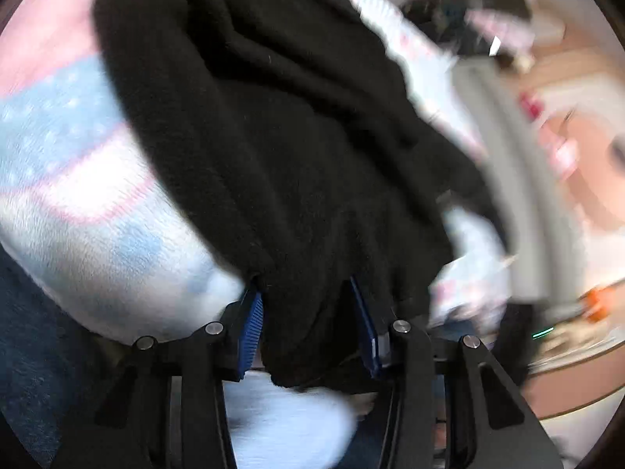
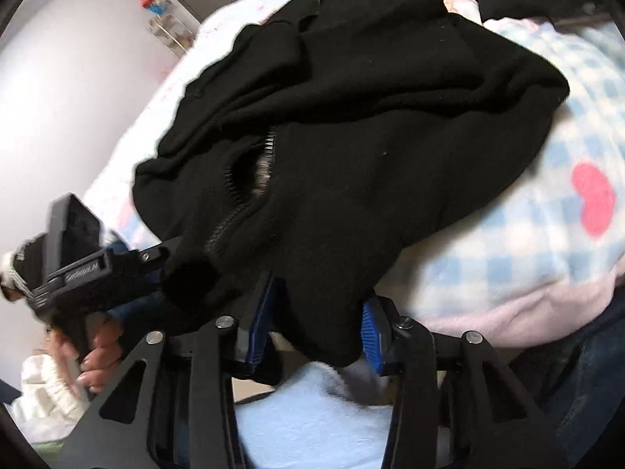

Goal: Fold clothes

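Black fleece zip-up garment [image 2: 351, 125] lies rumpled across a soft blanket checked in pale blue and white with a red heart [image 2: 554, 211], its zipper [image 2: 234, 211] gaping open near the middle, and both tools are on its near hem. Over in the right wrist view, the right gripper [image 2: 318, 326] has a thick fold of the black fleece bunched between its blue ribbed pads [image 2: 369, 332], jaws partly closed and seemingly pinching the cloth. Same story on the other side: the left gripper [image 1: 312, 316] has the hem draped down between its blue pads [image 1: 252, 320], with the fabric filling the gap, so it reads as a grip, though the blur makes it hard to swear that both pads press firmly. From the right camera you can also see the left tool [image 2: 78, 265] out at the garment's far corner, with the person's hand [image 2: 93, 355] wrapped round its handle. So the step looks like taking hold of the bottom edge at two corners, ready to lift and spread. To do it well, both grips want a single clean layer of hem, not a wad. Then the hands should draw apart evenly to pull the edge taut, keeping the zipper side flat and the sleeves from tucking under before any fold is laid.
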{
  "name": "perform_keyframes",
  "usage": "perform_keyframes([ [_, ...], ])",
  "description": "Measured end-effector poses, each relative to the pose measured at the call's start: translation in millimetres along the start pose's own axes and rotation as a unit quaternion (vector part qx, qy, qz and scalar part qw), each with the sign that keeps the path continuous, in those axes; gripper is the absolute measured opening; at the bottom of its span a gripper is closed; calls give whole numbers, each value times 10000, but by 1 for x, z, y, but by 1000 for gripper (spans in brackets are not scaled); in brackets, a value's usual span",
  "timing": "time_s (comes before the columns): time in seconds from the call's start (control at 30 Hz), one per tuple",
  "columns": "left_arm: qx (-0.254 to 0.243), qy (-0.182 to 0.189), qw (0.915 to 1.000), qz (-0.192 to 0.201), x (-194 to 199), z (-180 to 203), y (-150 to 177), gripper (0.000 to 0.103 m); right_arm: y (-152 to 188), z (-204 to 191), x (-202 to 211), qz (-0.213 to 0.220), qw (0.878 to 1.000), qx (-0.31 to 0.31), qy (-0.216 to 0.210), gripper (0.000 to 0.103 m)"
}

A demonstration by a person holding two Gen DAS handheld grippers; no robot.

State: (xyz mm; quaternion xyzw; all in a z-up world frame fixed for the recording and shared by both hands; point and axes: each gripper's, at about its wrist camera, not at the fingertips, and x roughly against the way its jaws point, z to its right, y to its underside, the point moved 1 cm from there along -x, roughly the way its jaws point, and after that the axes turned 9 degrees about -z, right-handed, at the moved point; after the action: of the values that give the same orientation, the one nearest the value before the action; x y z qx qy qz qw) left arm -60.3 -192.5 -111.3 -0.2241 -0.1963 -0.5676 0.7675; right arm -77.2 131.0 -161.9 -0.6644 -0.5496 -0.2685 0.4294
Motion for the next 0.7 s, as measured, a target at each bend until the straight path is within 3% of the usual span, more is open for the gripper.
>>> perform_keyframes([
  [0.03, 88, 405, 9989, 227, 10, -1, -1, 43, -1, 6, 3, 77, 9997, -189, -125, 42],
  [0.07, 162, 570, 9978, 301, 13, -2, -1, 45, -2, 14, 6, 146, 9987, -428, -225, 44],
  [0.13, 287, 454, 9984, 163, 5, -5, -1, 49, -3, 28, 12, 308, 9958, -812, -304, 60],
  [0.27, 473, 273, 9984, -117, -11, -9, -2, 55, -5, 37, 7, 367, 9931, -1005, -478, 66],
  [0.3, 414, 313, 9985, -193, -16, -5, -2, 55, -10, 35, 2, 321, 9928, -971, -623, 65],
  [0.37, 255, 397, 9985, -279, -22, 4, -2, 61, -15, 26, 0, 339, 9921, -733, -961, 47],
  [0.47, 100, 449, 9989, -123, -22, 12, -5, 61, -17, 5, 12, 749, 9896, -334, -1183, 44],
  [0.53, 167, 428, 9989, -26, -25, 11, -10, 65, -23, 6, 8, 697, 9912, -442, -1031, 46],
  [0.6, 229, 203, 9994, -157, -39, 10, -13, 62, -27, 16, -7, 486, 9940, -605, -773, 47],
  [0.67, 155, -117, 9995, -263, -49, 12, -14, 40, -24, 23, -23, 247, 9955, -601, -685, 45],
  [0.7, -74, -318, 9993, -174, -46, 19, -13, 37, -23, 23, -29, 185, 9963, -553, -638, 33],
])
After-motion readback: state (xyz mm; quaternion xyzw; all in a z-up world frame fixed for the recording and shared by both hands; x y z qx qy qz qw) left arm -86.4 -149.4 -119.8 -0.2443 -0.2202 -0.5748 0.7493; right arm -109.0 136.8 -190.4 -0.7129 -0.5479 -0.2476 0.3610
